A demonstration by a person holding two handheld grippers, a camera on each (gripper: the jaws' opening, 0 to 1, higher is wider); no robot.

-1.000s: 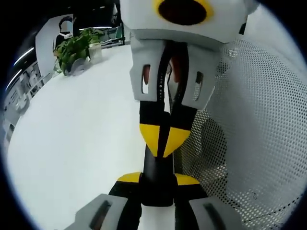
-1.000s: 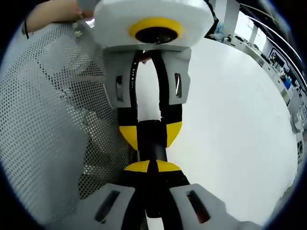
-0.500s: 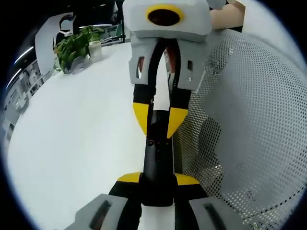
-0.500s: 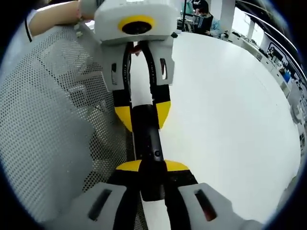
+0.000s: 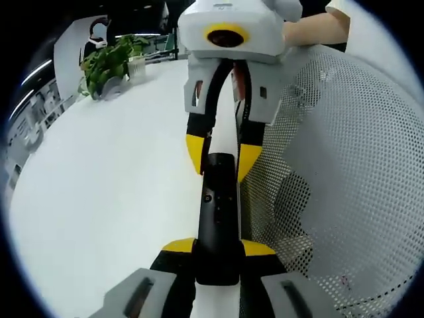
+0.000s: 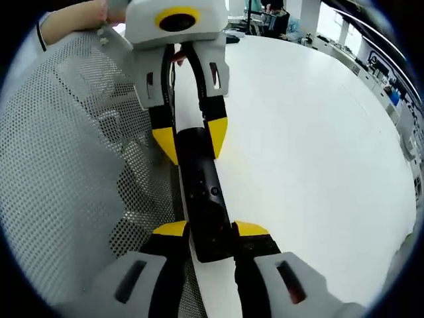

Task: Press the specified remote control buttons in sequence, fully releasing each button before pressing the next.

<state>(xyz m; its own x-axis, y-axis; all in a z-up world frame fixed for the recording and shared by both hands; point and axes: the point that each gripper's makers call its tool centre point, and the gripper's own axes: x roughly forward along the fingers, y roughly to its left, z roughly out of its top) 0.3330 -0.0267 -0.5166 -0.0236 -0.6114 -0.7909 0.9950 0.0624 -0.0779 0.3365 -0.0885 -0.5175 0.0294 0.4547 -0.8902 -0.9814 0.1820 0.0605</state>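
The remote control [image 5: 216, 212] is a slim black bar lying on the white table [image 5: 106, 199], held at both ends between the two grippers, so that it bridges the space from one to the other. In the left gripper view the left gripper [image 5: 216, 248] has its yellow-tipped jaws drawn in against the near end of the remote, one on each side, clamping it; a small round button shows on the remote's top face about midway along. At the far end of the bar the right gripper [image 5: 220, 156] comes down from the top of that view, its yellow tips flanking the remote's other end and touching its sides. The right gripper view gives the mirror of this: the right gripper [image 6: 211, 232] grips the near end of the remote [image 6: 199, 192] between closed-in jaws, and the left gripper [image 6: 191, 140] pinches the far end. Just beside the remote, on one side, stands a white perforated mesh container [image 5: 344, 172], its curved wall seen in the right gripper view as well [image 6: 73, 172]; what it holds cannot be made out through the holes. A person's forearm [image 5: 308, 26] shows behind the right gripper. Well away, at the far edge of the table, sits a leafy green potted plant [image 5: 106, 59].
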